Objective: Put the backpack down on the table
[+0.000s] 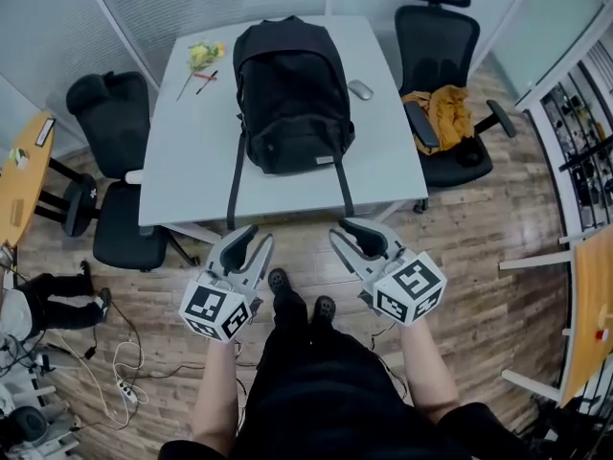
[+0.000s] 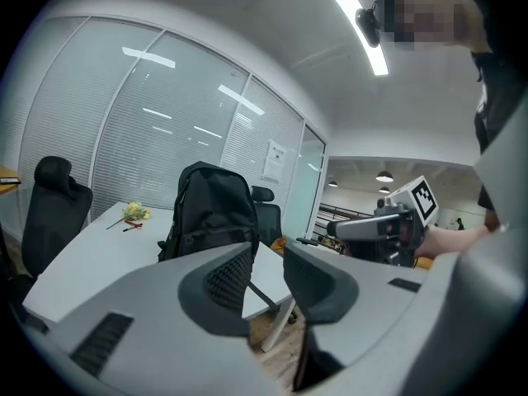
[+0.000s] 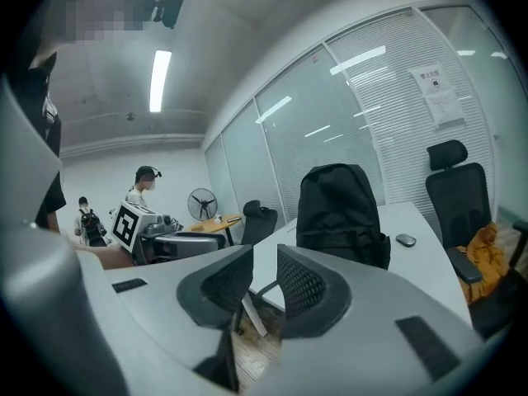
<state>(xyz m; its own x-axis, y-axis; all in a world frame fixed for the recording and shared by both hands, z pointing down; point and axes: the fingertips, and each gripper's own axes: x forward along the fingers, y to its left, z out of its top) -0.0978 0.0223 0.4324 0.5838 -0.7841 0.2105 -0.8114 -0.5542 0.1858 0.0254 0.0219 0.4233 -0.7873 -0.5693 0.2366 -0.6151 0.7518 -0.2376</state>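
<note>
backpack [image 1: 292, 94] is on the white table [image 1: 192, 161], standing upright around the middle, black, zipped. Its two shoulder straps [image 1: 233, 185] trail off the near table edge and hang toward the floor.

left gripper [image 1: 254, 238]: jaws narrow, small gap, nothing between them. It sits below the near table edge, near the left strap end; can't tell contact from the head view, but its own view shows the jaws clear.

right gripper [image 1: 347, 230]: same, jaws narrow with a slim gap, empty, just off the right strap end. Both point roughly at the backpack.

On the table around the backpack: mouse [image 1: 360, 89] to its right, yellow flowers [image 1: 203, 56] and a red pen [image 1: 206, 77] at the far left corner.

Black office chair [image 1: 120, 161] left of the table, another chair [image 1: 441, 36] on the right with a mustard garment [image 1: 448, 113] on its seat. Wood floor [image 1: 479, 286] underneath.
</note>
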